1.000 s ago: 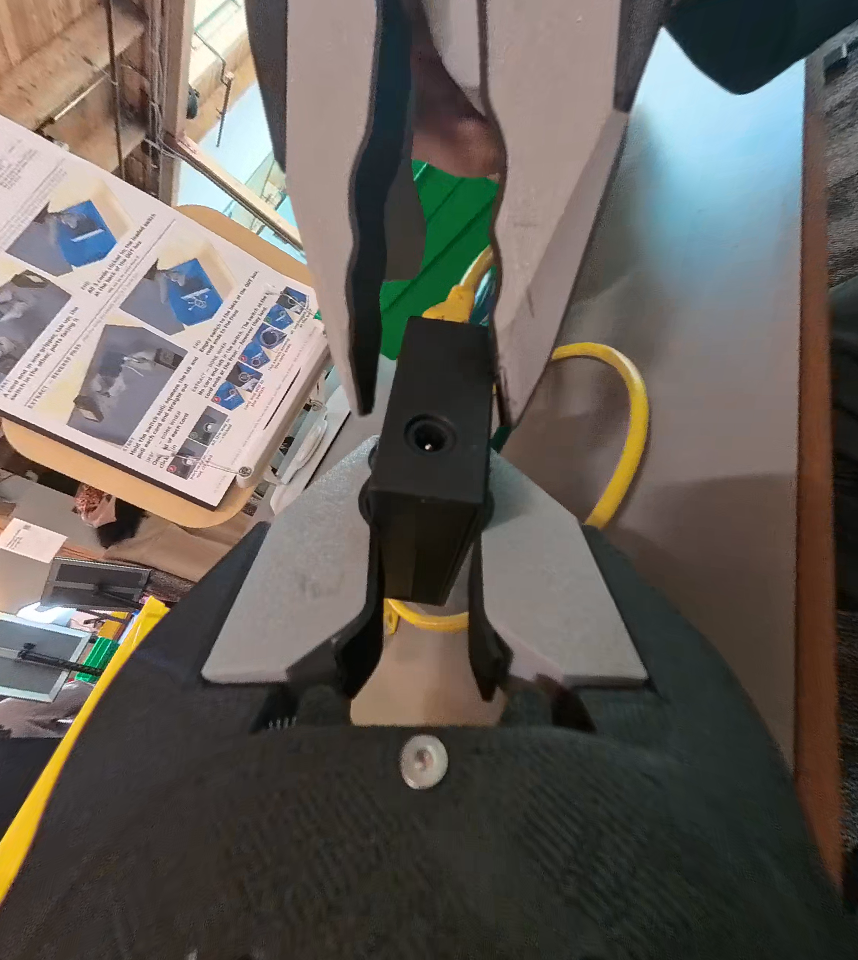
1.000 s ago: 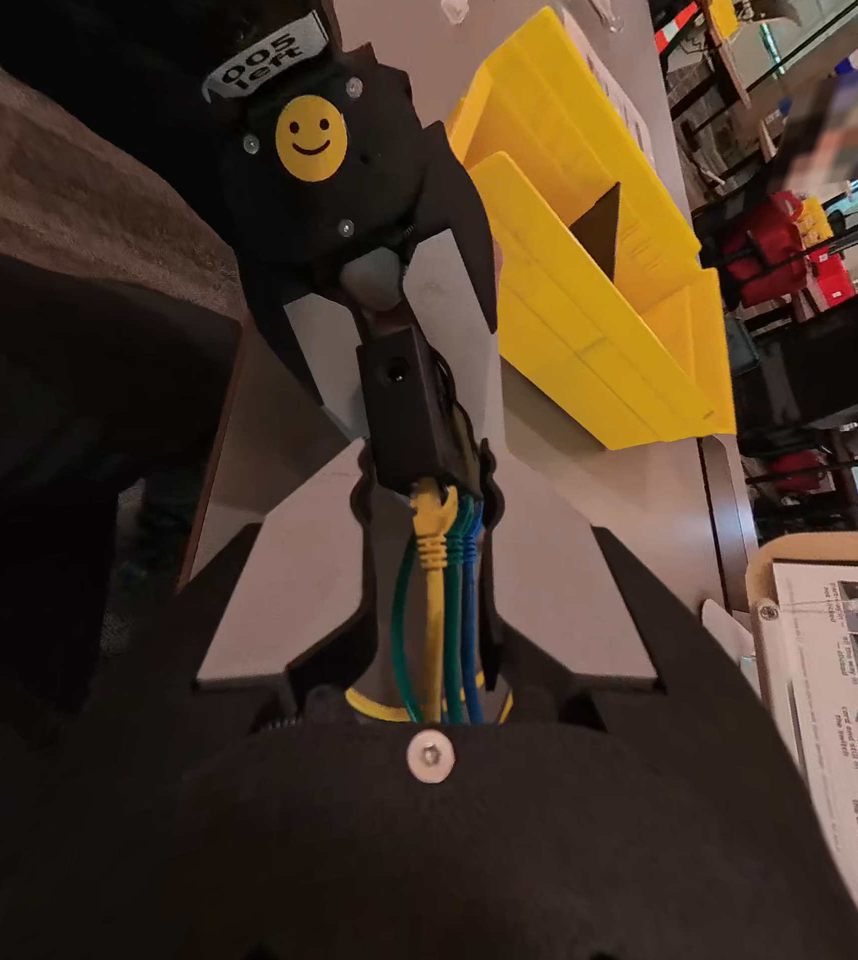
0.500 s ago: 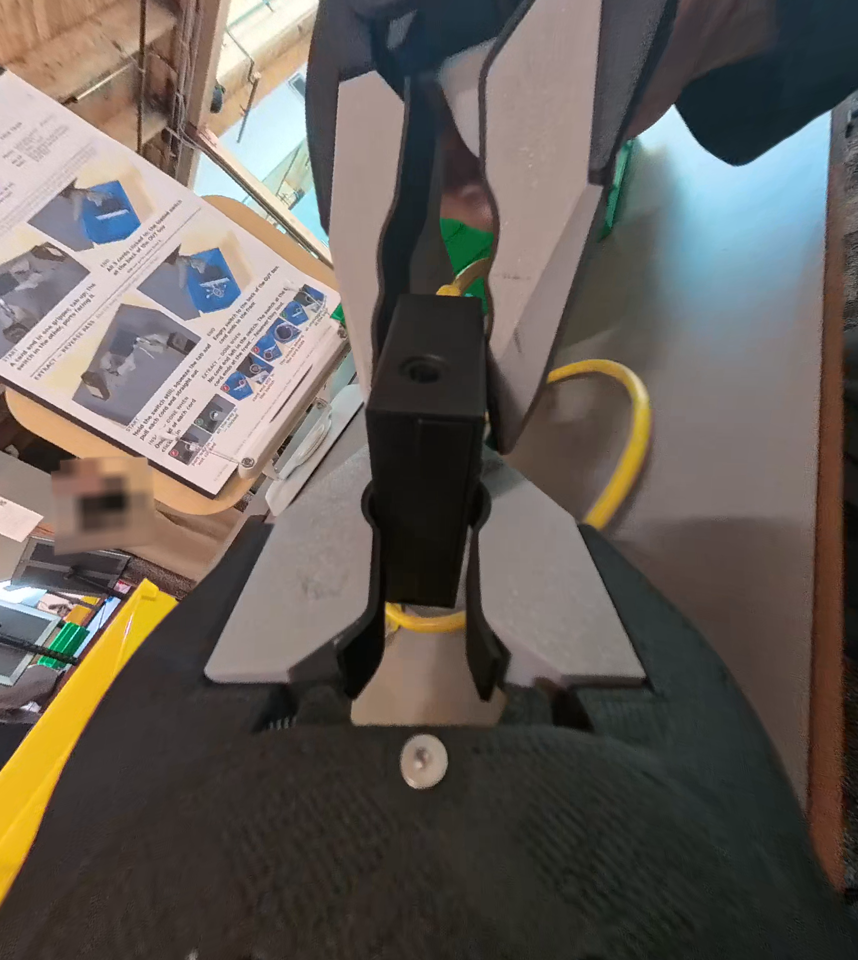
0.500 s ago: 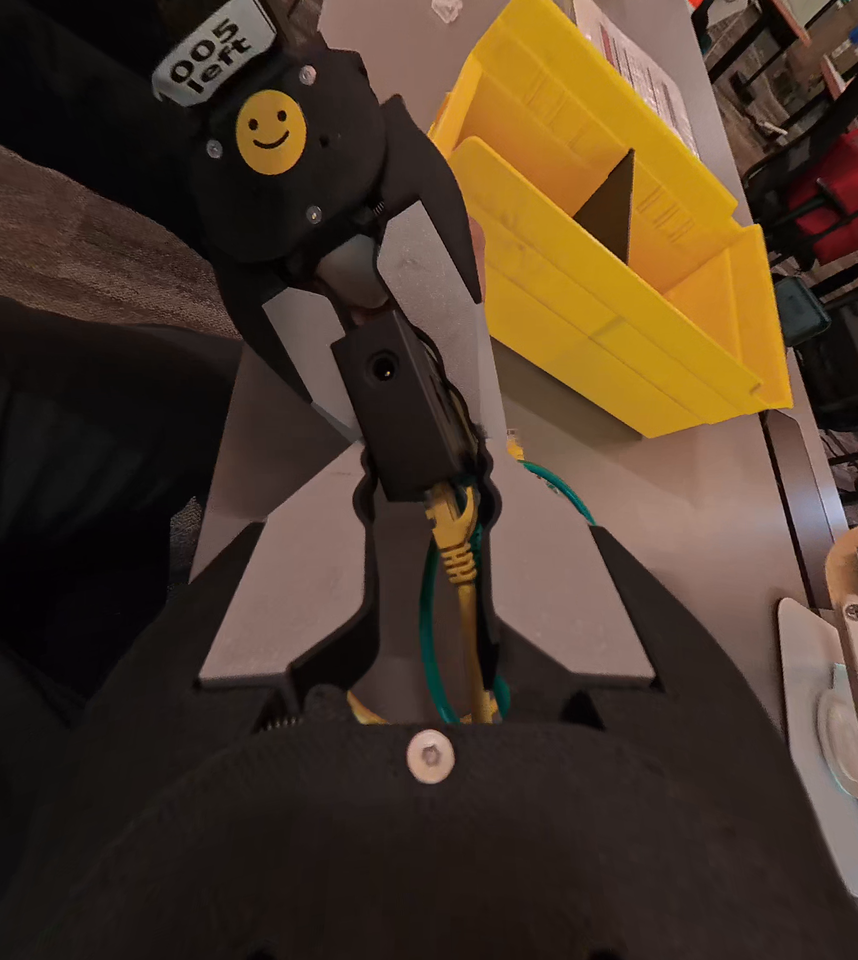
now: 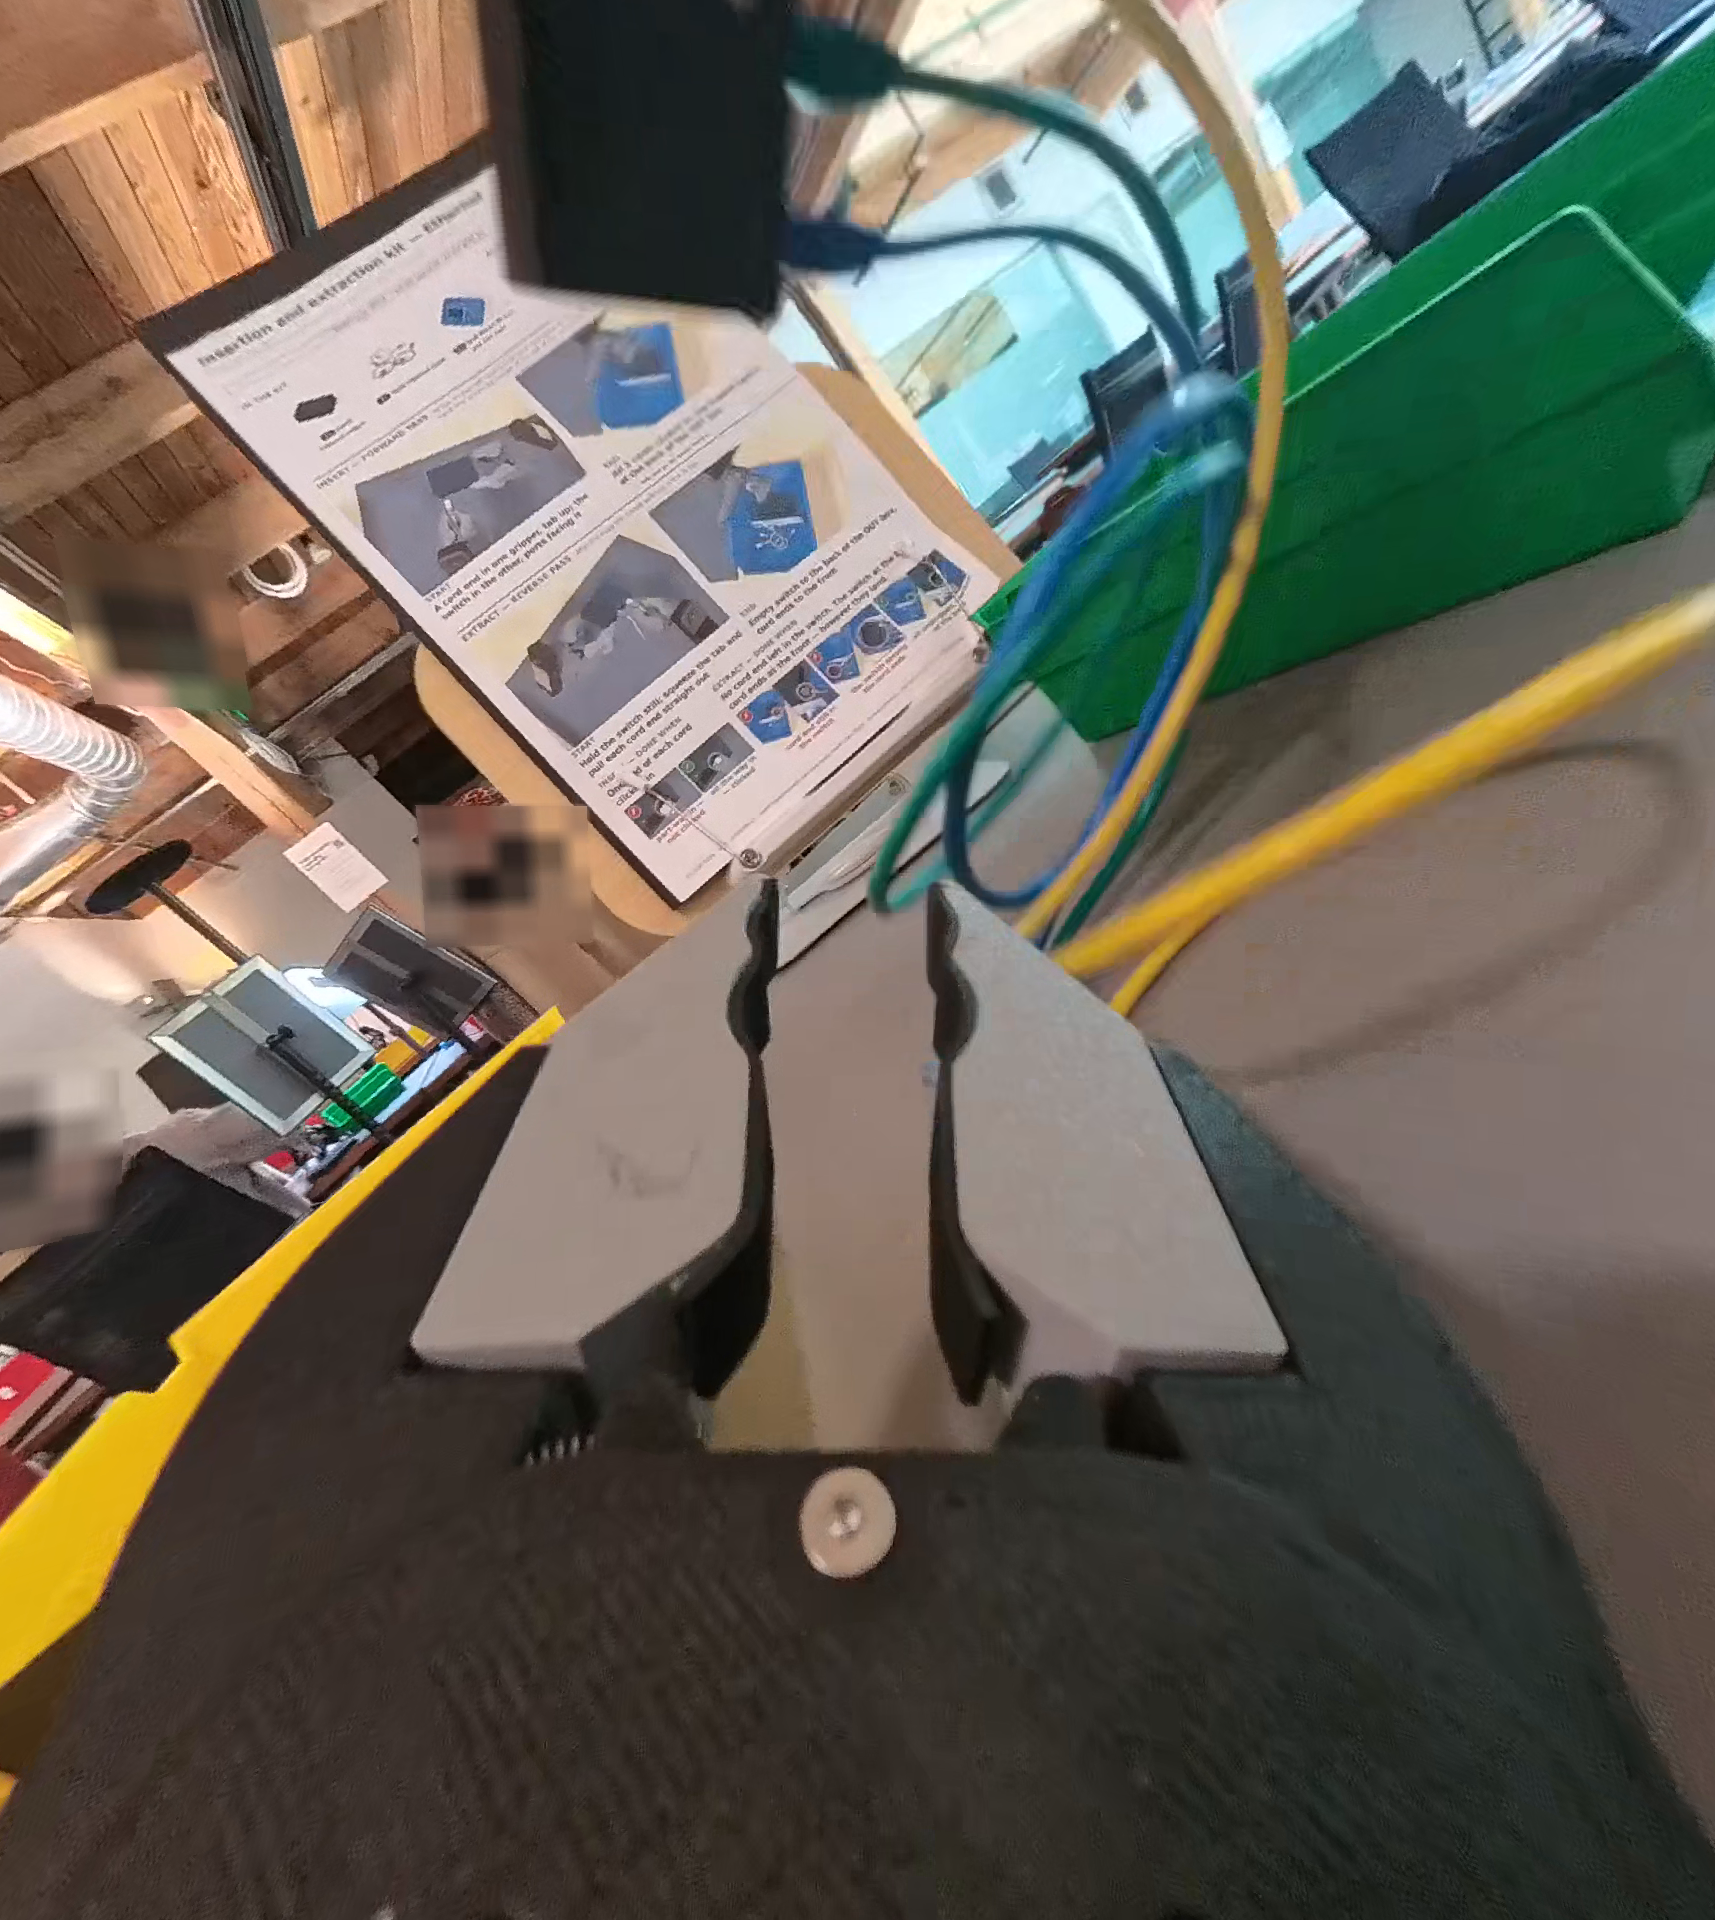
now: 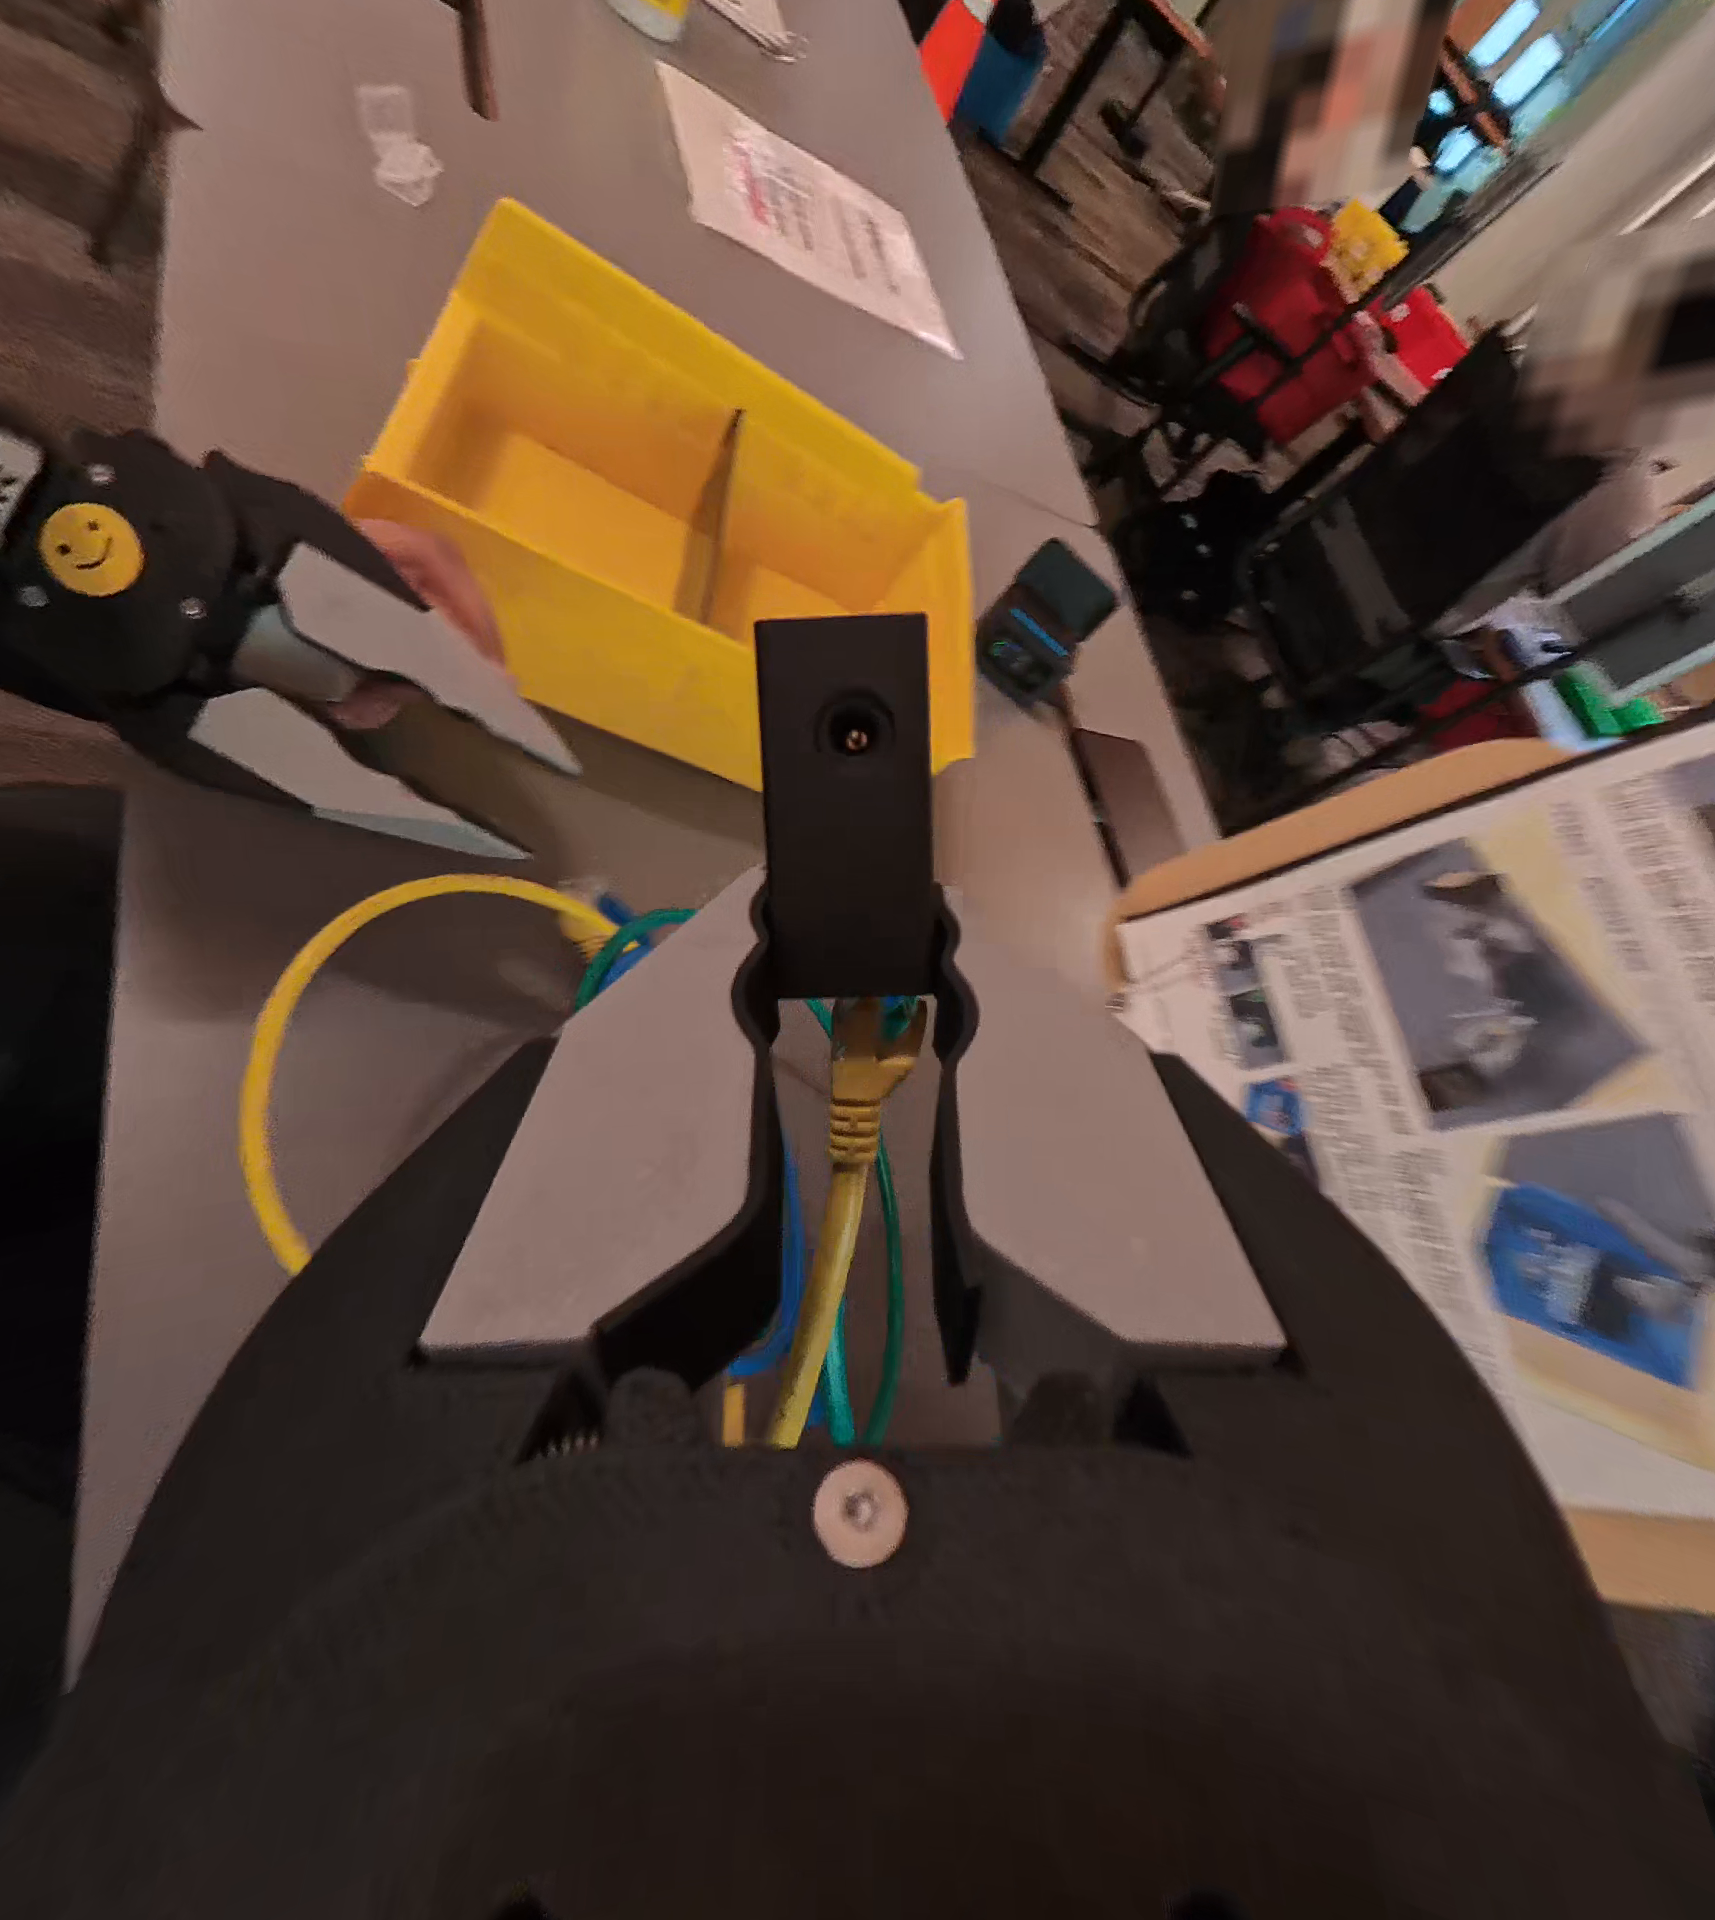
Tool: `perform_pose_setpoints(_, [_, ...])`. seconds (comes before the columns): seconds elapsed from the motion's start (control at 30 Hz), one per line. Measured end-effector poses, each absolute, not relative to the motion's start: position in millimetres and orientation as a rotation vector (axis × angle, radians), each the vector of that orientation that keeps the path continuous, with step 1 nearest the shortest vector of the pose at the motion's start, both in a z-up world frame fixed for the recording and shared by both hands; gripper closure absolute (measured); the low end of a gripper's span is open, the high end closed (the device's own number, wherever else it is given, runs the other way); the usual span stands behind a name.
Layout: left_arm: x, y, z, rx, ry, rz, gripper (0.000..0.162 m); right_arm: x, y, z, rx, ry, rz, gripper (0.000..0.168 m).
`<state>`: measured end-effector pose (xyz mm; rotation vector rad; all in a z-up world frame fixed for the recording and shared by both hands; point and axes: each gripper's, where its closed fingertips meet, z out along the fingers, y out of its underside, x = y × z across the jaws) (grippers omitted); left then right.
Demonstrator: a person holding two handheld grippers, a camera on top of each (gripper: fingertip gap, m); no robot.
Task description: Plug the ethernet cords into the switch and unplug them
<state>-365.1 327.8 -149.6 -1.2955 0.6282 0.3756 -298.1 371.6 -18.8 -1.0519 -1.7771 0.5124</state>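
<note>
Both wrist views close, low over table [image 5: 1455, 1195], sharing switch [image 6: 848, 821]

Switch [image 6: 848, 821] before bin [image 6: 624, 540], cords [image 6: 858, 1143] beneath.

switch [image 5: 645, 145] top cut off by frame edge, cord ends [image 6: 858, 1429] hidden behind gripper body

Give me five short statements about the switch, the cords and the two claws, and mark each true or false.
1. The right claw grips the black switch. True.
2. The left claw also holds the switch. False: it is open and empty, apart from the switch.
3. A yellow cord is plugged into the switch's underside. True.
4. The yellow bin holds a pile of cords. False: its compartments look empty.
5. The switch rests flat on the table. False: it is held up in the air, cords hanging below it.
</note>
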Motion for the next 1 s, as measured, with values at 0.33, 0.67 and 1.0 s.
perform_pose_setpoints(0.33, [-381,331,-146,-1.309,0.549,0.425,0.144,-258,407,165,-0.946,-1.521,0.015,0.145])
perform_pose_setpoints(0.67, [-383,332,-147,-1.314,0.547,0.460,0.146,-196,480,307,-0.952,-1.148,-0.339,0.145])
perform_pose_setpoints(1.0, [-394,332,-144,-1.322,0.487,0.484,0.149,-180,583,315,-1.077,-1.052,-0.441,0.145])
